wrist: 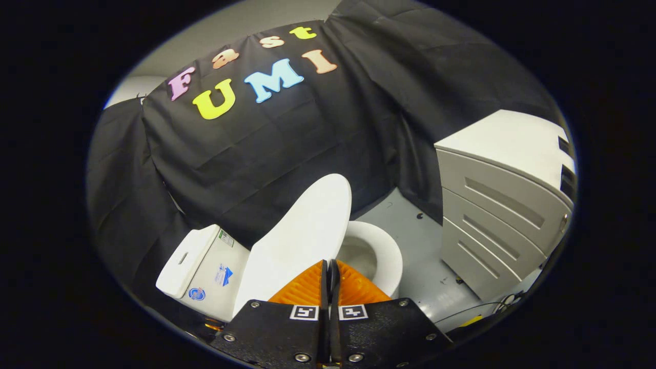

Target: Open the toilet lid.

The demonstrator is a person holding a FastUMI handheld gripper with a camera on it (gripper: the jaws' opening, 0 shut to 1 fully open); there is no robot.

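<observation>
A white toilet stands just beyond my fingers, tilted in the view. Its lid (pixel 302 236) is raised, standing up off the bowl and leaning toward the tank (pixel 205 271). The white seat ring and bowl (pixel 376 253) lie uncovered to the right of the lid. My gripper (pixel 329 271) is shut, its two fingers pressed together with nothing between them, close in front of the lid's lower part. Whether the fingertips touch the lid I cannot tell.
A grey cabinet with drawers (pixel 499 205) stands to the right of the toilet. Grey floor (pixel 425 256) runs between the two, with a thin cable (pixel 476 307) lying near the cabinet's base. Black cloth (pixel 287 154) hangs behind the toilet.
</observation>
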